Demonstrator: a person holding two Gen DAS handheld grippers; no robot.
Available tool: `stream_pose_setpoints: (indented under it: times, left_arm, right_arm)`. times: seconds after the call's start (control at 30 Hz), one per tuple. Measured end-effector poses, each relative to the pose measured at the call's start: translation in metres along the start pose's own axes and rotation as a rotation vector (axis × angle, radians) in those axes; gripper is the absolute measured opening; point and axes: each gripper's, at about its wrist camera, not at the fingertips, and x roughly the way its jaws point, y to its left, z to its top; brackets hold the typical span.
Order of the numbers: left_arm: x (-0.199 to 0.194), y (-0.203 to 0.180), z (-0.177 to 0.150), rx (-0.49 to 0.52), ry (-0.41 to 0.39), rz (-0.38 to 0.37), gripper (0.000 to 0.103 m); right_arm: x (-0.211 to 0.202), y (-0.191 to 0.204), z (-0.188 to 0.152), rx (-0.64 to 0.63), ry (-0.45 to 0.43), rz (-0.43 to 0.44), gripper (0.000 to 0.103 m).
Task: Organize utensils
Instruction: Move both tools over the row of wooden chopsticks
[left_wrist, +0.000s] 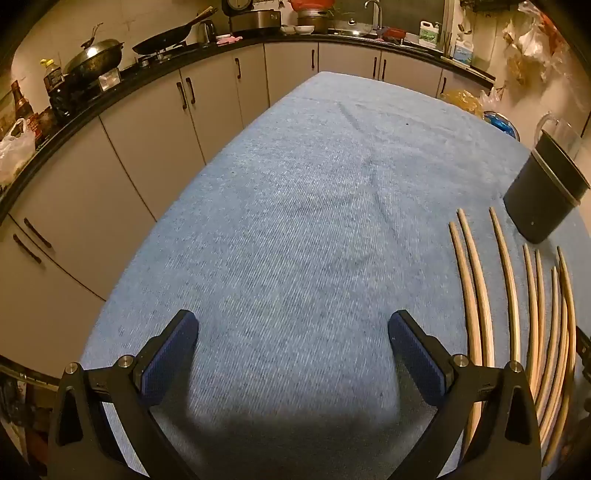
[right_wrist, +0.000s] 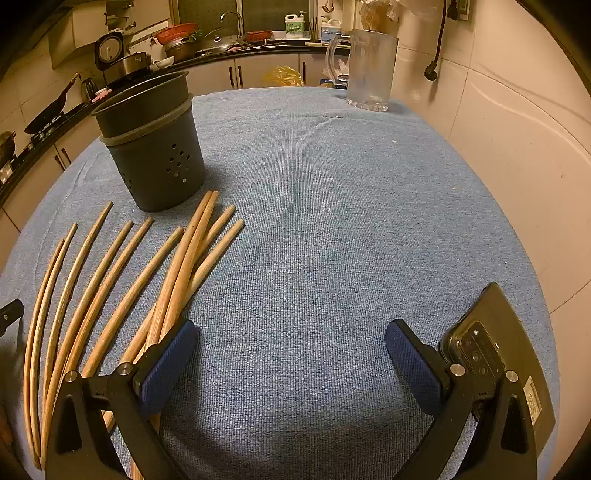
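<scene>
Chopsticks lie loose on the blue cloth that covers my counter, fanned out side by side with their tips toward the dark perforated holder. The holder stands upright on the cloth just beyond those tips, apart from them. Through the right wrist camera I see my right tool hanging over bare cloth with its jaws spread wide and nothing between the blue pads; the nearest chopsticks run under its left finger. A black phone lies on the cloth just beside its right finger, and a clear glass mug stands at the far edge.

Through the left wrist camera my left tool is equally wide open and empty, over bare cloth, with the chopsticks off to its right and the holder farther right. Kitchen cabinets curve round behind.
</scene>
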Motion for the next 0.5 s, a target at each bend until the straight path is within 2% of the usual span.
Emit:
stream_pose_setpoints:
  times: [0.07,0.1,0.17,0.37,0.5]
  left_arm:
    - [-0.008,0.002,-0.003,-0.014,-0.025,-0.006,0.103]
    - [-0.022,0.004,-0.014,-0.027,-0.107,-0.002,0.103]
    - [-0.048,0.008,-0.028,-0.04,-0.209,0.009,0.103]
    - [-0.111,0.002,-0.057,-0.034,-0.355,-0.008,0.103]
    - [-0.146,-0.006,-0.08,0.001,-0.417,-0.018,0.103]
  right_arm:
    - [0.0,0.0,0.0,0.008,-0.002,0.008,0.103]
    - [-0.001,-0.001,0.0,-0.003,0.006,0.013,0.103]
    - [-0.009,-0.002,-0.003,0.0,0.023,0.003,0.103]
    - [-0.111,-0.004,-0.046,0.024,-0.254,0.038,0.103]
    - [-0.156,0.0,-0.09,0.039,-0.367,0.12,0.103]
